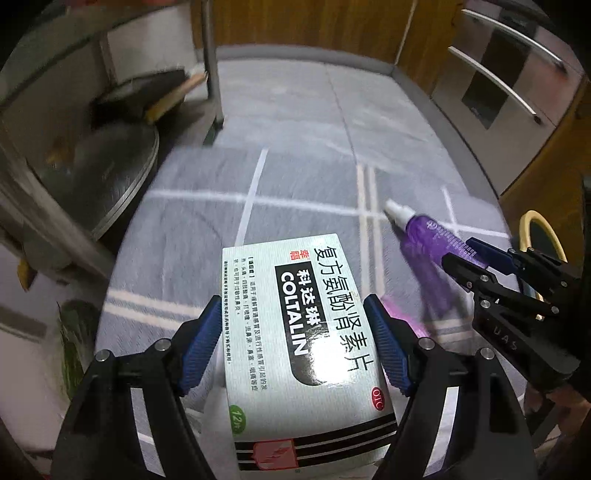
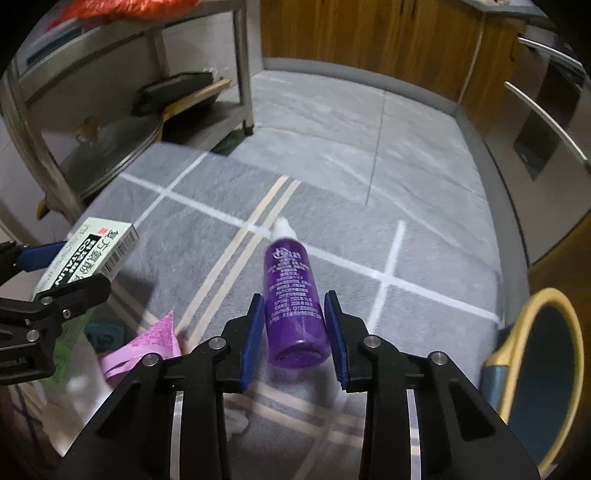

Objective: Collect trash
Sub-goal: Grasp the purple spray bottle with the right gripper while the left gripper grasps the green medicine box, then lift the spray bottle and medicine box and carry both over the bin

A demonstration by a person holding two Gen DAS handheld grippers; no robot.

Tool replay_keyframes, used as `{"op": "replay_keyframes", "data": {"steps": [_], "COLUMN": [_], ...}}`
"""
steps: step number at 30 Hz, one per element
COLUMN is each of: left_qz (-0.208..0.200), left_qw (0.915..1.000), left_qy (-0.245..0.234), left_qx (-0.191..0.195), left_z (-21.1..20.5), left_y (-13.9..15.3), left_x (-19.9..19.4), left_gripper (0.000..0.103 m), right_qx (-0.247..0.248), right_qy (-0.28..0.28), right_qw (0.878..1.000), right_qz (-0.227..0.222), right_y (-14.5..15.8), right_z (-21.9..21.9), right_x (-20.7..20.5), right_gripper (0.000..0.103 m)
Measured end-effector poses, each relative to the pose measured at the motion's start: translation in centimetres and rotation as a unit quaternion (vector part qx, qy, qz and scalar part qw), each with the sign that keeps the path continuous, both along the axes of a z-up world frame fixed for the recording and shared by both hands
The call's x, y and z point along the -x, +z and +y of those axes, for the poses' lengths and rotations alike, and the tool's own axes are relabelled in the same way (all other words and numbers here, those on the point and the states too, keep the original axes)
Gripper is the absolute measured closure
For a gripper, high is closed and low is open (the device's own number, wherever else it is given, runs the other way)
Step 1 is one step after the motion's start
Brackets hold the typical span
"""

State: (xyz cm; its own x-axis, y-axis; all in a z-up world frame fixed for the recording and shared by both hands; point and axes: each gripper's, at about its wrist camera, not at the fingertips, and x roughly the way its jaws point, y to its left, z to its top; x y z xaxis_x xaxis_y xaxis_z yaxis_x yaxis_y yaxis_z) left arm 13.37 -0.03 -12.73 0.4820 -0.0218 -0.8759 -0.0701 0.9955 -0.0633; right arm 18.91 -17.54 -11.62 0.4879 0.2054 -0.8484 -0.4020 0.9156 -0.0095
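Left wrist view
- My left gripper (image 1: 293,341): pinching the medicine box (image 1: 299,332) between its blue pads (image 1: 201,343), one pad on each long side.
- Medicine box: white carton printed "COLTALIN" with Chinese text; held above the grey rug (image 1: 207,221), long axis pointing away from me.
- My right gripper (image 1: 463,258): enters from the right edge, closed on the purple spray bottle (image 1: 421,240).
- Purple spray bottle: white nozzle aimed away toward the upper left; its lower body is blurred.
- Grey rug: white and tan crossing lines; lies on a grey tile floor (image 1: 295,103).
- Metal rack (image 1: 212,62): upper left, one leg standing on the floor; a round metal lid (image 1: 99,173) sits under it.
- Wooden cabinets (image 1: 314,26): along the far wall.

Right wrist view
- My right gripper (image 2: 295,334): pressed onto the purple spray bottle (image 2: 291,291), pads on both sides of its lower body.
- Purple spray bottle: base toward me, white cap pointing away, held above the grey rug (image 2: 369,240).
- My left gripper (image 2: 66,266): at the left edge, clamped on the medicine box (image 2: 88,254).
- Pink packet (image 2: 144,347): lower left, just beside a dark teal item I cannot identify.
- Yellow-rimmed bin (image 2: 532,369): at the right edge, dark inside.
- Metal rack (image 2: 242,66): upper left, with the round metal lid (image 2: 107,147) on its lower shelf.
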Motion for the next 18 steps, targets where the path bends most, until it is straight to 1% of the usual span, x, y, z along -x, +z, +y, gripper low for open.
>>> {"op": "replay_keyframes", "data": {"steps": [5,12,18], "left_qz": [-0.054,-0.084,-0.112], "left_qw": [0.9979,0.9951,0.9912], "left_qy": [-0.031,-0.047,-0.064], "left_qx": [-0.016,-0.024,-0.029], "left_z": [-1.7,-2.7,-3.5], "left_y": [2.6,4.7,6.3], "left_x": [0.9,1.9,2.8], "left_gripper": [0.028,0.028,0.028], "right_qx": [-0.002,0.007,-0.006], "right_qy": [-0.011,-0.017,-0.048], "right_qw": [1.000,0.999,0.998], "right_qz": [-0.013,-0.031,-0.048], "right_y": [1.9,4.3,7.0], "right_z": [-0.8,-2.0,-4.1], "right_x": [1.3,3.2,4.4], "right_gripper": [0.070,0.071,0.071]}}
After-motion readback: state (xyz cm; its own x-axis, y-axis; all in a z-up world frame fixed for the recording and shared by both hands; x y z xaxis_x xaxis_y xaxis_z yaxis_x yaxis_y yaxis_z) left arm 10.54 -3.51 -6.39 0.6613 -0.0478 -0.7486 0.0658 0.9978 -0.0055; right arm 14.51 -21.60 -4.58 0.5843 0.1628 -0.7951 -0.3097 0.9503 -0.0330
